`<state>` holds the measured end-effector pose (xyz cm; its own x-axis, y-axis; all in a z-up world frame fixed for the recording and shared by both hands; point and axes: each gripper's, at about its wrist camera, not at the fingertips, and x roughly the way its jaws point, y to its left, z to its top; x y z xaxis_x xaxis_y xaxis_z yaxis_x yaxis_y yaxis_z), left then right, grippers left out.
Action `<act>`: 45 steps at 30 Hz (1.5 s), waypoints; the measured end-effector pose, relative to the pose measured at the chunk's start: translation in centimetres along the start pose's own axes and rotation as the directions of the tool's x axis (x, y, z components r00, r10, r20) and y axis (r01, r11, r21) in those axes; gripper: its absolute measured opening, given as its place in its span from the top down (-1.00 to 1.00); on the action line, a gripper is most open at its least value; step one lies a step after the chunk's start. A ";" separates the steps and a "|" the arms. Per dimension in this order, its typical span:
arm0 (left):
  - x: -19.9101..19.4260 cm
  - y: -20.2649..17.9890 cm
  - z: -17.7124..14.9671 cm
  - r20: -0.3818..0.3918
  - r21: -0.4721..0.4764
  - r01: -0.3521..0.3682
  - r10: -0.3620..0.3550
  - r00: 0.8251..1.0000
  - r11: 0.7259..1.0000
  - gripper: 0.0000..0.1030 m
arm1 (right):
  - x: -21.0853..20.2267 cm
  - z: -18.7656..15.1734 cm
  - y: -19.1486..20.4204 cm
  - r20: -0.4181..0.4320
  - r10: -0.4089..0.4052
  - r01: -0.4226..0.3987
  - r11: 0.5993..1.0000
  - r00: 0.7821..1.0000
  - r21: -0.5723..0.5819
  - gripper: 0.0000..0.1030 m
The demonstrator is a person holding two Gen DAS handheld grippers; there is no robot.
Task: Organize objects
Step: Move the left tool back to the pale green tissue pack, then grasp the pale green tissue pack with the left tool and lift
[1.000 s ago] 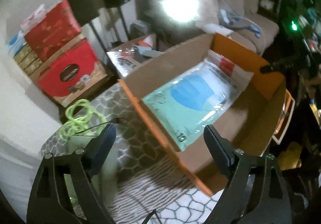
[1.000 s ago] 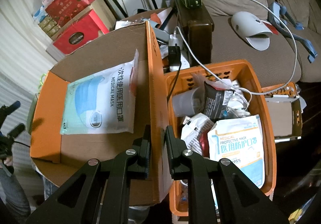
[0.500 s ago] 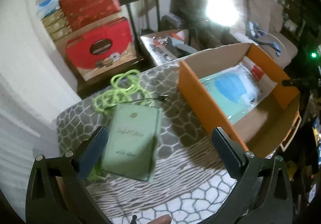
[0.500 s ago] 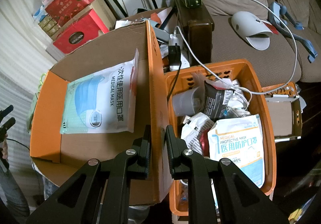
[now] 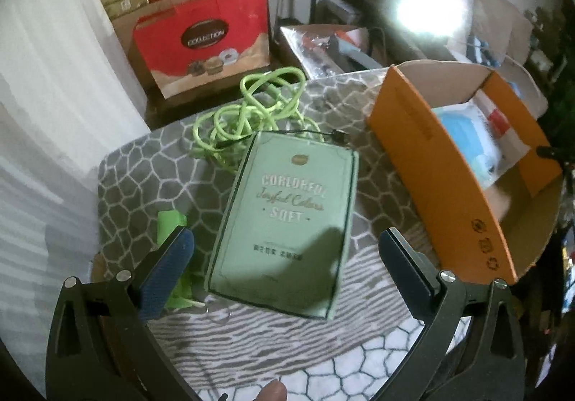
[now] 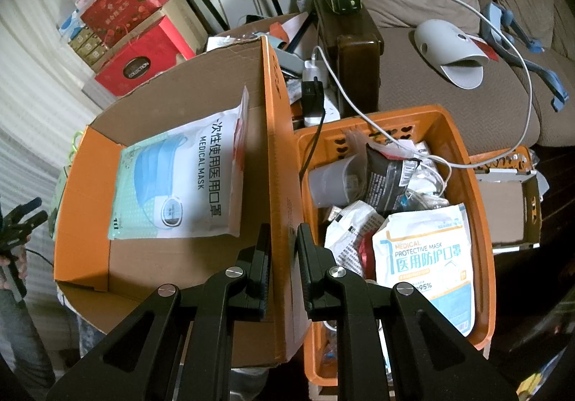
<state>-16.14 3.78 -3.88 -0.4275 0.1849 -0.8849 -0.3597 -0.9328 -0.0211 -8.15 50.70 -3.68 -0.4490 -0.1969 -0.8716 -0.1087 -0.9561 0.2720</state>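
My left gripper [image 5: 287, 250] is open above a pale green flat box [image 5: 287, 221] that lies on a grey patterned mat [image 5: 143, 171]; its fingers straddle the box's near end. A neon green cord [image 5: 248, 113] is coiled behind the box. An orange cardboard box [image 5: 442, 178] stands to the right, also seen in the right wrist view [image 6: 93, 207], with a medical mask pack [image 6: 187, 178] inside. My right gripper [image 6: 284, 243] is shut on the box's right flap [image 6: 276, 149].
An orange plastic basket [image 6: 481, 221] full of packets and mask packs sits right of the cardboard box. Red gift boxes [image 5: 205, 38] are stacked behind the mat. A sofa [image 6: 431, 84] with a cable and a grey device lies beyond. A green item [image 5: 170, 225] lies by my left finger.
My left gripper has swung left from over the cardboard box to over the green flat box on the mat. The right gripper has stayed clamped on the flap.
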 end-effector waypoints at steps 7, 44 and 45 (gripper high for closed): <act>2.1 -0.4 0.1 -0.030 0.005 0.003 -0.003 1.000 1.000 -0.99 | 0.0 0.0 -0.1 0.000 0.000 0.000 1.000 1.000 0.002 0.71; -4.4 -3.3 0.9 0.133 0.020 0.076 -0.078 0.988 0.997 -0.66 | 0.2 -0.2 -0.2 -0.005 -0.002 0.002 1.000 1.000 0.002 0.70; -4.9 -3.7 1.1 0.143 0.028 0.090 -0.093 0.985 0.996 -0.66 | 0.2 -0.2 -0.2 -0.005 -0.002 0.002 1.000 1.000 0.002 0.70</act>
<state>-13.64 6.64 1.06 -0.5062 0.3131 -0.8036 -0.4199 -0.9033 -0.0875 -8.03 50.79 -3.96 -0.4445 -0.1962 -0.8740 -0.1116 -0.9560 0.2713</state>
